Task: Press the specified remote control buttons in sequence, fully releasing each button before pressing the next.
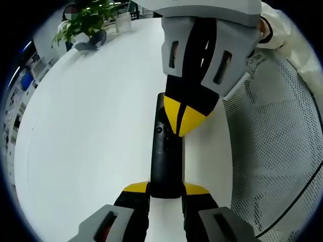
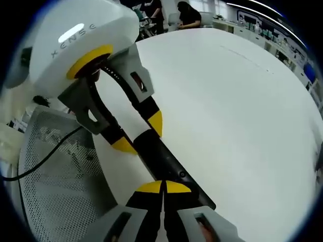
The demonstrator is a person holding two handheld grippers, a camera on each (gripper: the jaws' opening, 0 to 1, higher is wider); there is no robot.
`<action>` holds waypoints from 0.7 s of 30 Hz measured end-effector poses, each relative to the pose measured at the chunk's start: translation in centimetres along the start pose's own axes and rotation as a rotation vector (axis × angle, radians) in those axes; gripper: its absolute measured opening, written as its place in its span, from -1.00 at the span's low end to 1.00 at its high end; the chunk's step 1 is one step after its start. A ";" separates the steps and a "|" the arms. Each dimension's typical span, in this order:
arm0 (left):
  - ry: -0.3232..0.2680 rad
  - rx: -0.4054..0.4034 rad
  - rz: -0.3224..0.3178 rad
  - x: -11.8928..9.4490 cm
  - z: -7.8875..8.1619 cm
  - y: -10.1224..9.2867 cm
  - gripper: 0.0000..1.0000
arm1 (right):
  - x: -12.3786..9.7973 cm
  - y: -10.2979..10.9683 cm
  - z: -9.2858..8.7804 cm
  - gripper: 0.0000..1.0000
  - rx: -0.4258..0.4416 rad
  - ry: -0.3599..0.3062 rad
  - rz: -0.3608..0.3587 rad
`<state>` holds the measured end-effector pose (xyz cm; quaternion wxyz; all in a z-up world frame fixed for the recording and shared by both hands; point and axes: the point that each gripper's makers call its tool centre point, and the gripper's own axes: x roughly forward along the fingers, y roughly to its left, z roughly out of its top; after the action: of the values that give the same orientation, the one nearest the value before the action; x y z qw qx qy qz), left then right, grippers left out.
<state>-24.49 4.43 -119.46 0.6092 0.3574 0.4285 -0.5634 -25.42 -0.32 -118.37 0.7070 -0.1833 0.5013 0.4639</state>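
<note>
Left gripper (image 1: 165, 190) clamping near end of black remote (image 1: 166, 156), lying lengthwise on white table (image 1: 91, 126); right gripper (image 2: 163, 187), jaws closed, tips hovering directly over button face, pointing down.

remote control (image 1: 166, 161) buttons partly hidden under right hand-held gripper (image 1: 187, 120), labels too small to read

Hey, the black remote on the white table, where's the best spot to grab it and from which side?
Grip the remote across its narrow width at the plain lower end, coming in along its length from that end. It is long, slim and lies flat, and the left tongs already clamp it there, leaving the buttons free for the closed right tongs.
</note>
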 end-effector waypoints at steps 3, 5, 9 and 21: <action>-0.007 0.003 -0.001 0.0 0.0 0.0 -0.56 | 0.0 0.0 0.0 -1.00 0.007 -0.003 0.002; -0.010 0.013 -0.002 0.0 0.0 0.0 -0.56 | 0.1 0.0 0.0 -1.00 0.016 -0.007 0.003; -0.027 0.028 -0.003 0.0 -0.1 0.0 -0.56 | 0.1 0.1 0.0 -1.00 0.015 -0.014 0.003; -0.083 0.041 0.012 -0.1 0.1 -0.1 -0.56 | 0.0 0.1 0.0 -1.00 0.034 -0.029 0.003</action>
<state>-24.56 4.39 -119.38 0.6224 0.3486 0.3889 -0.5830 -25.54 -0.25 -118.35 0.7168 -0.1637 0.4990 0.4587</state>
